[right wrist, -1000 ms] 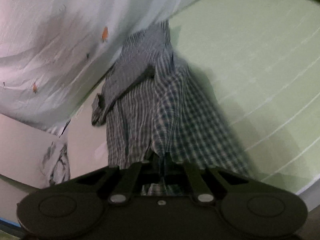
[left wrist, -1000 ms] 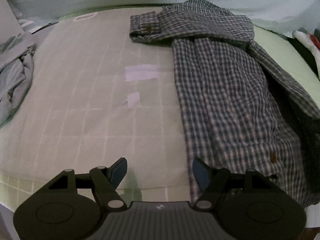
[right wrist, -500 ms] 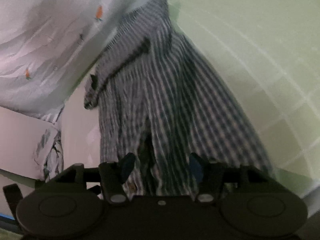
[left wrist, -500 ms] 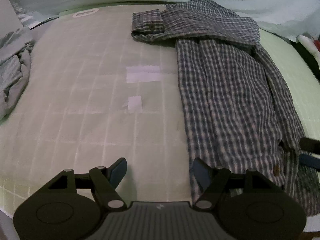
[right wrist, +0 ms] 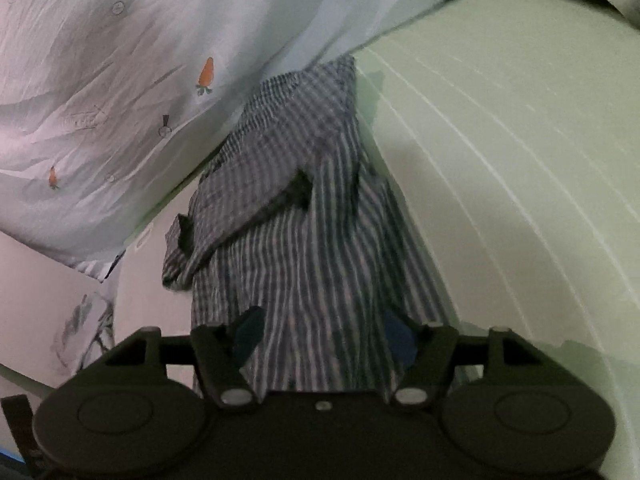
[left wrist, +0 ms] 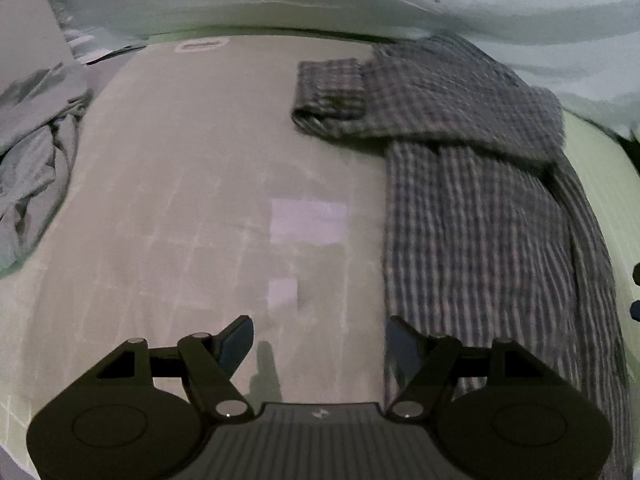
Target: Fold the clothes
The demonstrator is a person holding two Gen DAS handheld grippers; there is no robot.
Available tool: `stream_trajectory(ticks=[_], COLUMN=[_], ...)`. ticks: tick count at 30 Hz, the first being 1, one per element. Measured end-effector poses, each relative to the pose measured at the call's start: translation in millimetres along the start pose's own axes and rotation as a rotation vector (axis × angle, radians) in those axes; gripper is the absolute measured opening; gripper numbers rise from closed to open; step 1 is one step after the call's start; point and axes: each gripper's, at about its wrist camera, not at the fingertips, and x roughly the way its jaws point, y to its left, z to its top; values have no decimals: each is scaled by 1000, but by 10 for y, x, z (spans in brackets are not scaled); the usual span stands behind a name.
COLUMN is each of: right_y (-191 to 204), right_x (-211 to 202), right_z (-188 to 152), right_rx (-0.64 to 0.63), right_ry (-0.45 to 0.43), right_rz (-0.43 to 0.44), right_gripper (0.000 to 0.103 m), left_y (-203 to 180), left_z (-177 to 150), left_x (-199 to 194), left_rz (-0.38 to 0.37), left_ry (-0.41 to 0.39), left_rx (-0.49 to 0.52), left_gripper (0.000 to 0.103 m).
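A blue-and-white checked shirt (left wrist: 480, 240) lies lengthwise on the bed, one sleeve folded across its top with the cuff (left wrist: 332, 92) pointing left. My left gripper (left wrist: 320, 328) is open over bare sheet, its right finger at the shirt's left edge, nothing between the jaws. In the right wrist view the same shirt (right wrist: 304, 248) stretches away from my right gripper (right wrist: 322, 320). Those jaws stand apart and are closing slightly just above the near end of the cloth. The pads do not press on it.
The bed has a pale green sheet (left wrist: 180, 200) with a white grid. A white quilt with carrot prints (right wrist: 100, 80) is bunched along the far side. A crumpled grey cloth (left wrist: 28, 160) lies at the left edge. Two pale patches (left wrist: 308, 220) mark the sheet beside the shirt.
My right gripper was shut on the shirt's near end, then let go and opened; the cloth now lies flat. My left gripper moved forward over the sheet, staying open.
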Motion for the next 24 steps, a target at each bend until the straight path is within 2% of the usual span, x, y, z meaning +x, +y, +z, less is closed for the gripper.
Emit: stream_trajectory(ticks=[2,4,9,13,16,18,19,20,21,22,23,24], right_y=[38,64,209,351,439,487,507,524,542,559,575,594], right_x=[122,253,685,1143,1422,1586,1647,1683,1714,1745,1754,1741], right_z=[185,397,948,1351,1502,1569,1596,1612,1626,1639,1645,1655], right_rx=[-35,-67,-132,-190,-252,-299,-317,-331,-344,-357,-372,-378], right_ry=[-12,-23,-55,-63,-58,-52,-51,-52,-52,-53,-55,-65], right_rz=[-6,-27,-67,-149,-175,-190,-192,-192,-192,-191,-191,-186], right_gripper=[54,54,55,60,61,58,56,47,35,27,13,9], left_y=[29,65,183,215,201,184,178,166,146,122,100,78], left_z=[135,301,852,1285,1532,1649,1689,1730,1762,1784,1790,1792], left_x=[76,164,478,757,950,1066,1107,1154,1191,1228,1248,1266], left_rz=[11,21,30,27,28,23,13,1,-4,-6,-7,-9], left_ry=[-6,-14,-40,-44,-56,-58,-57,-57,-57,-59,-64,-69], left_rx=[-30,-64,-117,-131,-116,-106,-103,-102,-101,-99,-95,-92], left_gripper=[74,74,74,75,83,83,83,83,83,83,81,70])
